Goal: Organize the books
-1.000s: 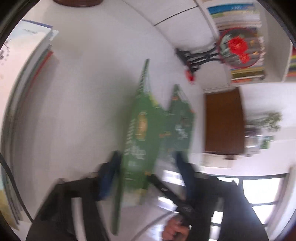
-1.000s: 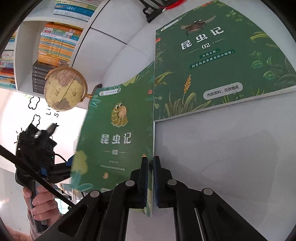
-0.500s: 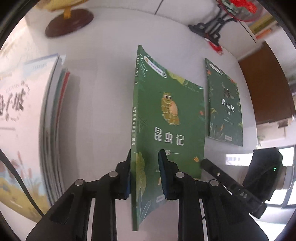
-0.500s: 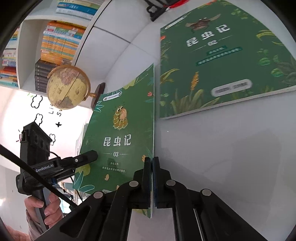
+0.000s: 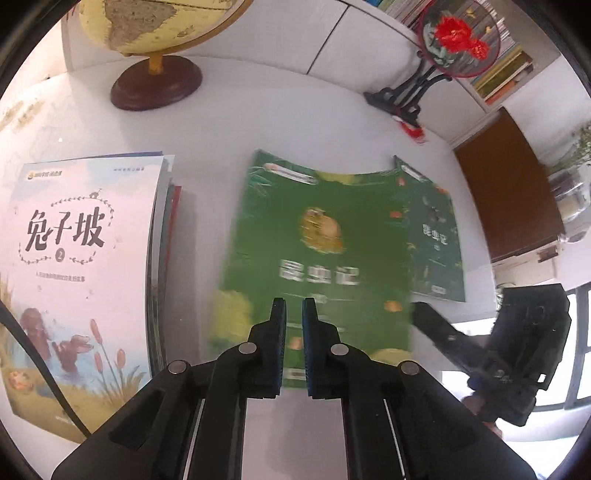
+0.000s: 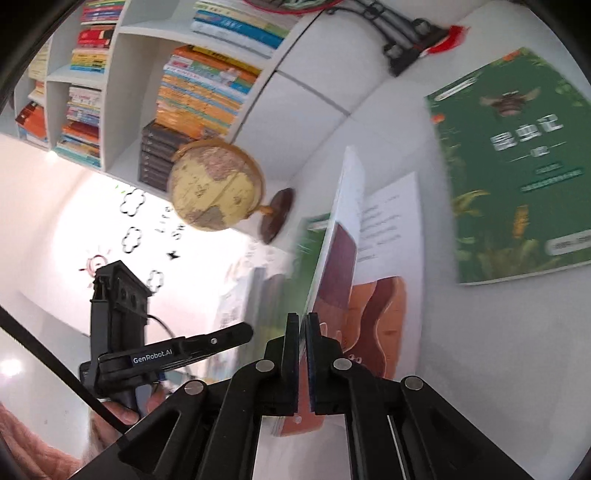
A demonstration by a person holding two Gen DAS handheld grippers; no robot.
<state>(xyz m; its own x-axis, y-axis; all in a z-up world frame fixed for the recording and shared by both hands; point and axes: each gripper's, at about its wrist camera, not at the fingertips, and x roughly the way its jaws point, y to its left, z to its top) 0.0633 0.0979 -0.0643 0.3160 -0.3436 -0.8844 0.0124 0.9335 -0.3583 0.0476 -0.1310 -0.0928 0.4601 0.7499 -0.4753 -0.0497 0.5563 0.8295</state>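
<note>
The left gripper (image 5: 293, 314) hangs over the white tabletop (image 5: 229, 133) with its jaws pressed together and nothing between them; the log's fall in opening has run down to fully closed. Just beyond its tips lies a green book (image 5: 317, 251), blurred, cover up, with a yellow insect picture and pale lettering. A second green book (image 5: 436, 236) lies just to its right, the two edges meeting or overlapping; which one, I cannot tell. To the left sits a stack of books (image 5: 74, 266) topped by a pale cover with reeds and a number two. A globe (image 5: 155, 22) on a dark round base stands at the back, and a round red-flowered fan on a black stand (image 5: 458, 37) stands at the back right.

In the right wrist view, the right gripper (image 6: 303, 328) has its jaws pinching the lifted front cover or first leaves of the green book (image 6: 314, 240), so the book stands open and a page with a brown picture (image 6: 380, 306) shows beside it. The second green book (image 6: 517, 166) lies flat on the tabletop to the right. A bookshelf (image 6: 199, 96) packed with books fills the background. A hand (image 6: 122, 410) holds the left gripper's handle at lower left.
</note>
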